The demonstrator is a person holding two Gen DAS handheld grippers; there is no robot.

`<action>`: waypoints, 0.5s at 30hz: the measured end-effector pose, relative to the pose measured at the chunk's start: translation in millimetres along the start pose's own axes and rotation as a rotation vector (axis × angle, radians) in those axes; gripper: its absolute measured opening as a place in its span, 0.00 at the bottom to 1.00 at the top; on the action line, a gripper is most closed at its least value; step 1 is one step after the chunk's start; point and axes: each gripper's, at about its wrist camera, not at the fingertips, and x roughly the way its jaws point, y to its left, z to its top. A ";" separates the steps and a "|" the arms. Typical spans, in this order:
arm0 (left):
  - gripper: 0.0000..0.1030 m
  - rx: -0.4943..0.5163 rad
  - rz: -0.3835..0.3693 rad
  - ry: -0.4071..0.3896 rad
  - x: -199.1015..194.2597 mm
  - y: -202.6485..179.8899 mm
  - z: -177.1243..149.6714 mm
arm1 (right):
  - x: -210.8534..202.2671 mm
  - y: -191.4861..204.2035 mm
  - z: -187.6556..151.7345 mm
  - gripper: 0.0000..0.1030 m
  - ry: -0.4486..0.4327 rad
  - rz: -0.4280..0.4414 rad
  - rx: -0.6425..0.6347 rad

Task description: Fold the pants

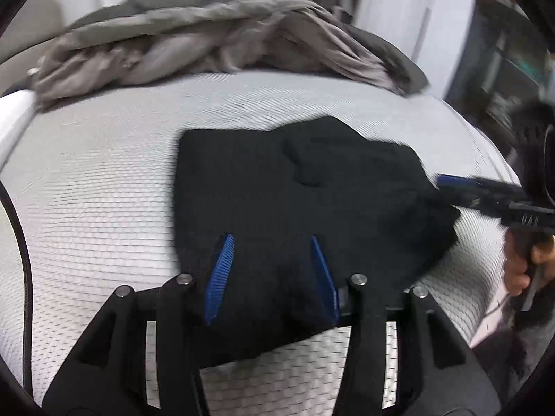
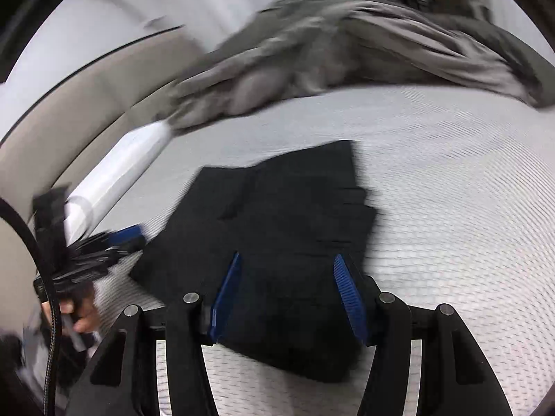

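Black pants lie as compact folded bundle on white mattress, directly under both tools. Left gripper and right gripper both released, pads apart above cloth, nothing pinched. Left gripper over near edge, right one at right corner; bundle about square, long axis unclear.

The black pants lay folded into a compact, roughly square bundle, flat on the white textured mattress. Several layers were stacked on one another, their edges stepped and not quite aligned along one side. A raised fold crossed the top layer. The dark fabric showed little detail, and the bundle's outline was blurred.
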 end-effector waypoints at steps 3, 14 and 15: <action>0.42 0.050 -0.001 0.086 27.8 -14.0 -6.8 | 35.6 39.6 -5.5 0.56 0.069 0.008 -0.090; 0.43 0.109 0.042 0.148 15.3 13.4 -17.0 | 33.7 2.8 -34.9 0.24 0.181 -0.113 -0.208; 0.43 0.089 0.047 0.141 10.6 17.7 -13.4 | 28.8 2.9 -33.9 0.27 0.168 -0.106 -0.209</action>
